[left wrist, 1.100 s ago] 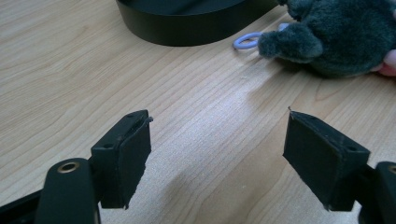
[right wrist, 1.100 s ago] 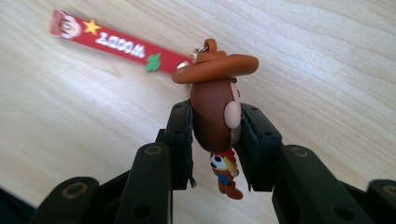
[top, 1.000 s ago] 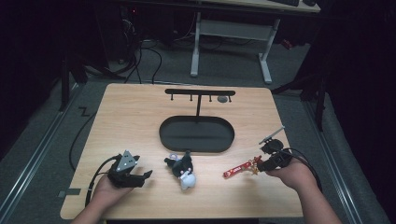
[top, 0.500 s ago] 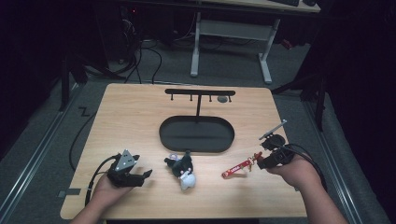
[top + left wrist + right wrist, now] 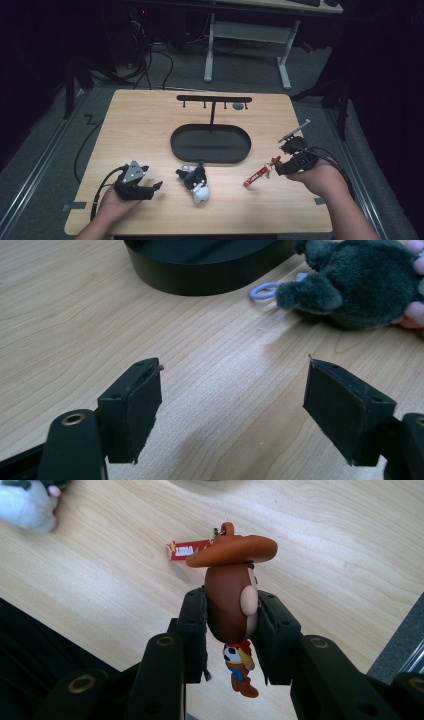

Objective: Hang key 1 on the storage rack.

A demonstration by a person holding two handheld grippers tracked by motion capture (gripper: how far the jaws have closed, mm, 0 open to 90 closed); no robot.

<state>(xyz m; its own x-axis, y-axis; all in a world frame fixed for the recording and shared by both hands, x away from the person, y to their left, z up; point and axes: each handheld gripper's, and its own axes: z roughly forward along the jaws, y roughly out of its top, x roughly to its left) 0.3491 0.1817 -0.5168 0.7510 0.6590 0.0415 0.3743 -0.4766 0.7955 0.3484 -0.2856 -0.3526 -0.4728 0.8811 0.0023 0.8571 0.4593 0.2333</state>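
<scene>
Fingers of the right gripper (image 5: 229, 635) pinch one cowboy figure (image 5: 231, 587) by its head, above the one table's (image 5: 150, 125) right side; the left gripper (image 5: 232, 410) gapes wide, holding nothing. One black oval stand (image 5: 210, 143) sits centre, one plush toy (image 5: 195, 182) before it, one red tag (image 5: 255, 176) dangling.

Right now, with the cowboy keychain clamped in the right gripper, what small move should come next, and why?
Probably lift the right gripper toward the hook stand. Its jaws grip the cowboy figure by the head, its red tag hangs free, and the hooks look empty.
</scene>
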